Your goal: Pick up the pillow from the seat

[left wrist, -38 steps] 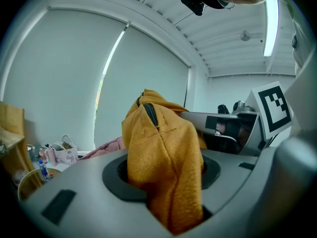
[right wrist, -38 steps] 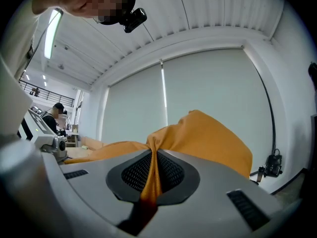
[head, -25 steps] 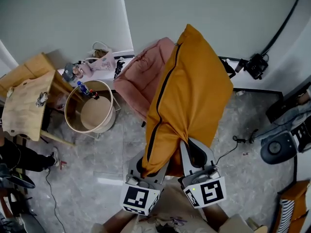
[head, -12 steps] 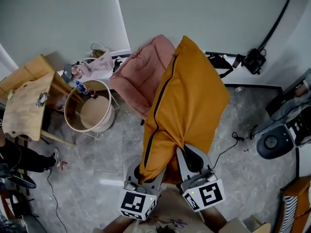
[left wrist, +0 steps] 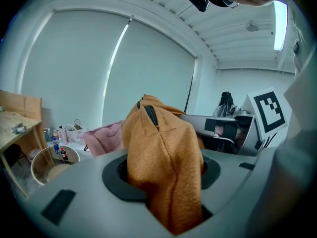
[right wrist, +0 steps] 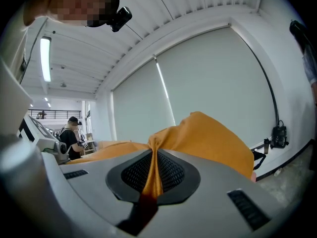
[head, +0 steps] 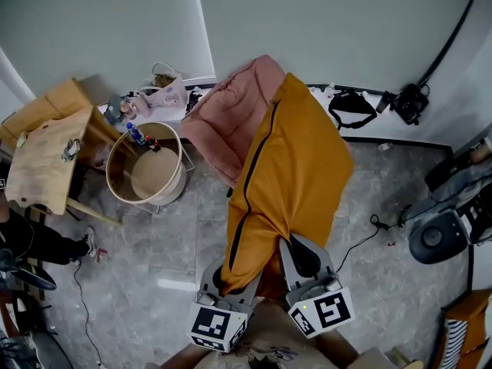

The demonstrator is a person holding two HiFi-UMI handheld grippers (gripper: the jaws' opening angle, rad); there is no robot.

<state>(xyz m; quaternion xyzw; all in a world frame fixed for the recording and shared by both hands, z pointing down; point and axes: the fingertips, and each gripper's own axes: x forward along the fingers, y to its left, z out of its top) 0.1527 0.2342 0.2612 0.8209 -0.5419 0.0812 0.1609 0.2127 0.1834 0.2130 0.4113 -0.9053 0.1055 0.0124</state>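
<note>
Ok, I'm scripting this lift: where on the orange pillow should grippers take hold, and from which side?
Grip the pillow at its near end, from the person's side: soft cover pinches into folds there, as left gripper and right gripper show.

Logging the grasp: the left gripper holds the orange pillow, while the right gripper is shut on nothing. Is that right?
No. The right gripper is not empty: its fingers pinch a thin fold of the orange pillow, as the right gripper view shows. The left gripper does hold the pillow.
</note>
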